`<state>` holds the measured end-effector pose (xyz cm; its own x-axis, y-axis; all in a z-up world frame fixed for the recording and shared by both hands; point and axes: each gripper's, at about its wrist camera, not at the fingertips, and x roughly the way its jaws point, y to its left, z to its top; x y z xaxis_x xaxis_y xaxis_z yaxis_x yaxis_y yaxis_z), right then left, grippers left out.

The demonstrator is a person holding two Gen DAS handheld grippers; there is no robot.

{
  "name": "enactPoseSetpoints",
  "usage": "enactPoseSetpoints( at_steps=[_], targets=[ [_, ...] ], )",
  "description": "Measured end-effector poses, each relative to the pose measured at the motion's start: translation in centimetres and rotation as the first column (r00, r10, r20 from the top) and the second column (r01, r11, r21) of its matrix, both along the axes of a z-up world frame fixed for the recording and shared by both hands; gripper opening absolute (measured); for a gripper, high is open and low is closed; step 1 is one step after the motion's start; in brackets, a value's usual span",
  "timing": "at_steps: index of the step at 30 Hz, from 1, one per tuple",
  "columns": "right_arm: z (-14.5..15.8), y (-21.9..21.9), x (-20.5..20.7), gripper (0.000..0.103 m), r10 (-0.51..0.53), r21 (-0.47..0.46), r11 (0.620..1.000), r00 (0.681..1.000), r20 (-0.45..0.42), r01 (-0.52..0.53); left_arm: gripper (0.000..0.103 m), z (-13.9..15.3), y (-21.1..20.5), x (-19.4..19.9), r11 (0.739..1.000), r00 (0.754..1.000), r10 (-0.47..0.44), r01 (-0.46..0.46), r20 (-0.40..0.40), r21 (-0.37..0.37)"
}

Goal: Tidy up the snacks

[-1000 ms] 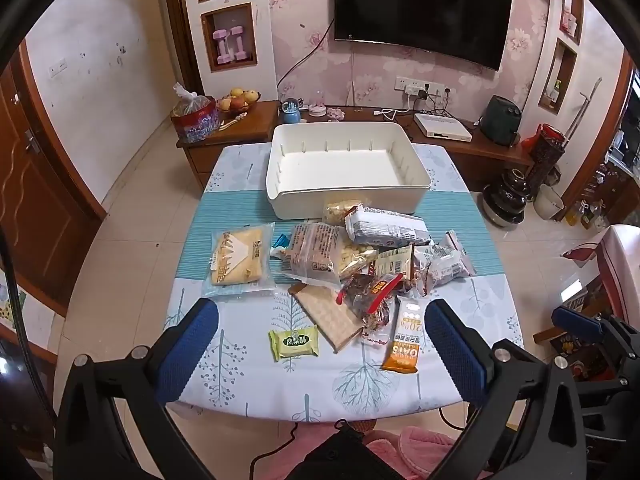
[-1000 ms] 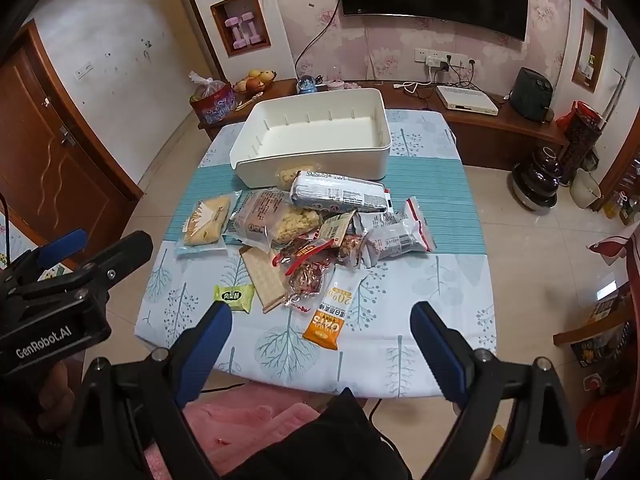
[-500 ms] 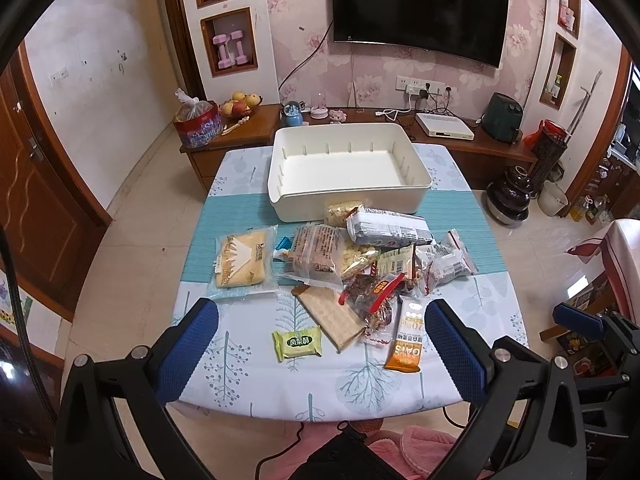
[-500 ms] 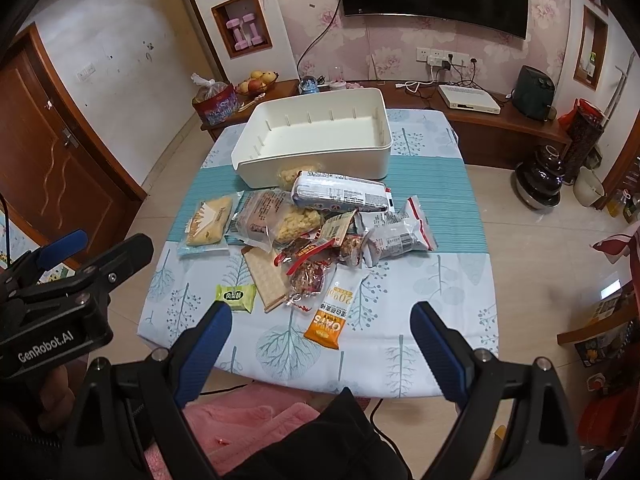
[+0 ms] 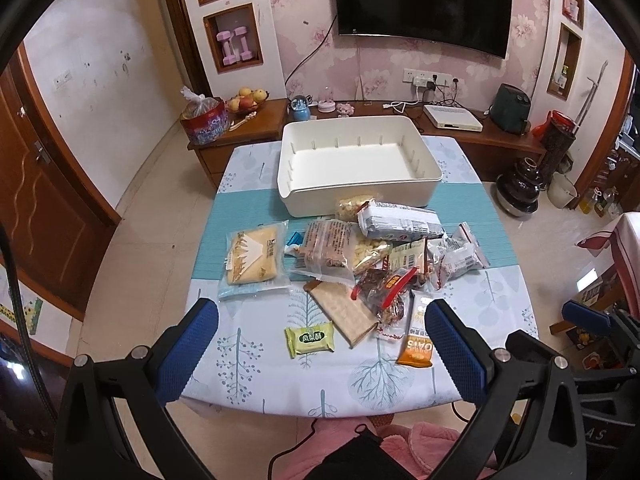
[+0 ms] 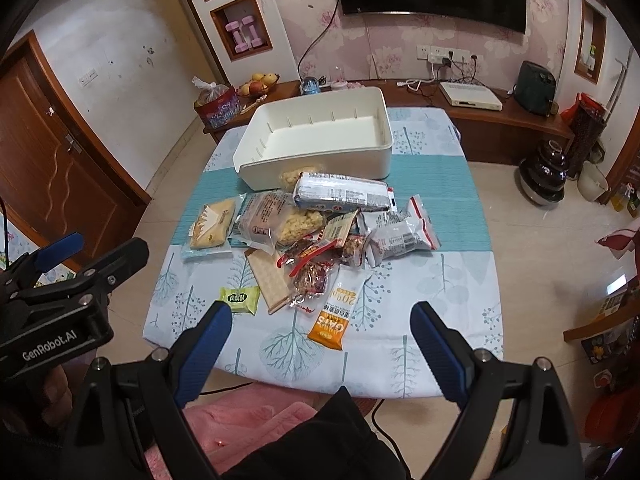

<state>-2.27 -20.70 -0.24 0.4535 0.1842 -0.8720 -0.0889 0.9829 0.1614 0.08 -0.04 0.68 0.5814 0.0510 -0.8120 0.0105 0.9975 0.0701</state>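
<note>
- Our left gripper (image 5: 322,332) and right gripper (image 6: 320,328) both hang at the table's near edge, jaws wide apart, holding nothing.
- Nearest the right jaws is the oats sachet (image 6: 334,316), its long axis running roughly away from us toward the far edge.
- The green packet (image 5: 310,338) lies between the left fingers' lines.
- The rest of the pile (image 5: 360,252) sits mid-table; the white bin (image 5: 356,196), at the far edge, holds nothing.
- We judge the right gripper better placed for the sachet.

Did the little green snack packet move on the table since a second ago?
No. The green packet still lies just left of the brown wafer bar, on the same tree print of the tablecloth. Only the camera shifted slightly.
</note>
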Motion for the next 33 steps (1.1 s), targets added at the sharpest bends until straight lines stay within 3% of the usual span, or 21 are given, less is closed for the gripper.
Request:
enactPoseSetpoints(
  at_steps=[10, 18, 26, 33],
  targets=[
    [-1.9, -1.0, 1.3, 0.091, -0.066, 0.008, 0.998, 0.997, -0.049, 0.067, 0.103, -2.4, 1.7, 2.2, 0.998, 0.995, 0.024, -0.030, -0.098, -0.061],
    [-4.3, -1.3, 3.4, 0.091, -0.120, -0.026, 0.993, 0.982, -0.146, 0.118, 0.103, -5.7, 2.3, 4.8, 0.996, 0.981, -0.007, -0.010, -0.192, -0.087],
    [-7.9, -1.5, 5.8, 0.091, -0.162, -0.023, 0.986, 0.944, -0.286, 0.163, 0.103, -11.1, 4.0, 7.7, 0.990, 0.929, -0.020, -0.032, -0.371, -0.135],
    [-11.3, -1.2, 8.1, 0.091, -0.191, -0.021, 0.980, 0.893, -0.407, 0.200, 0.102, -16.7, 6.6, 9.9, 0.983, 0.847, 0.003, -0.101, -0.532, -0.156]
  ],
)
